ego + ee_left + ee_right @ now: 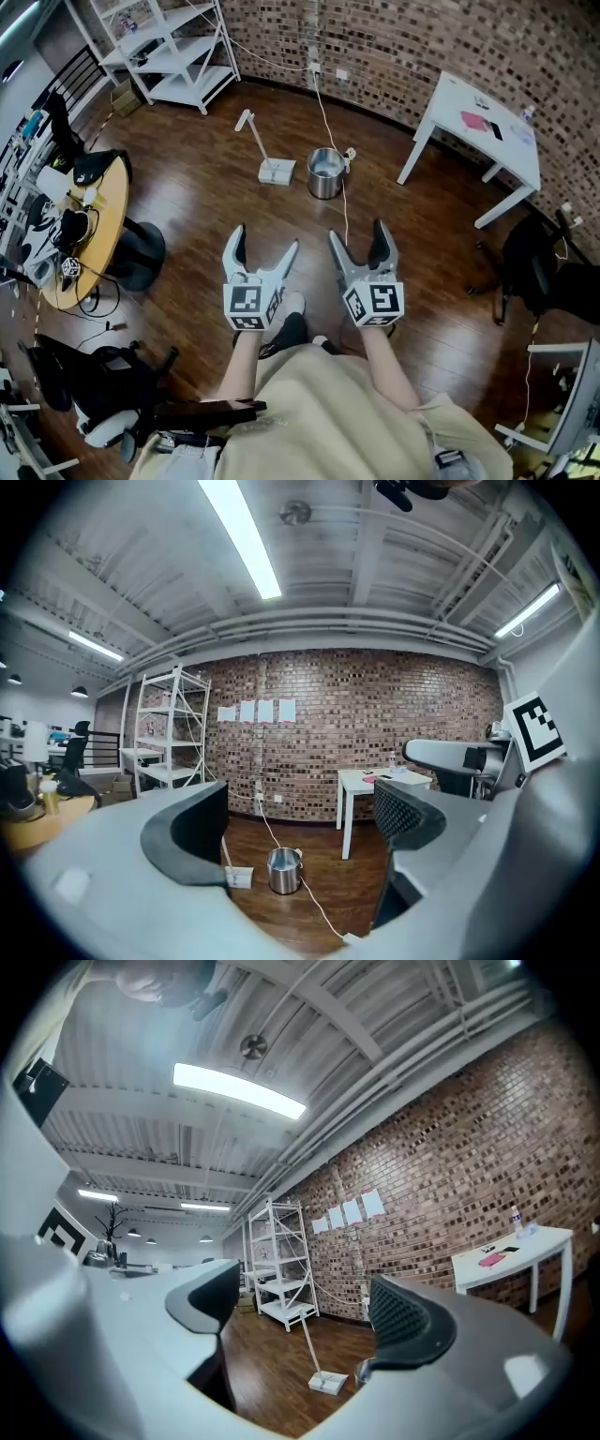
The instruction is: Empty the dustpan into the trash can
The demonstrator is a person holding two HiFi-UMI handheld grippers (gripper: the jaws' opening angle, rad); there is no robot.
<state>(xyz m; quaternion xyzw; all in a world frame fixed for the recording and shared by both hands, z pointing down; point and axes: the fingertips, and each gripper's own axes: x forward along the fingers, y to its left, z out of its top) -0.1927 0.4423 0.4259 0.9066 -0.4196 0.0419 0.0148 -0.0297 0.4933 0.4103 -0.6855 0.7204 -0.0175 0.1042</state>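
You stand on a dark wooden floor (206, 187) that runs to a brick wall (403, 47). Your left gripper (265, 239) and right gripper (357, 232) both point toward the steel trash can (325, 173), well apart from it. Their jaws are moderately apart, holding and touching nothing. The white dustpan (277, 172) lies flat just left of the can. Its long handle leans up and away from the can.
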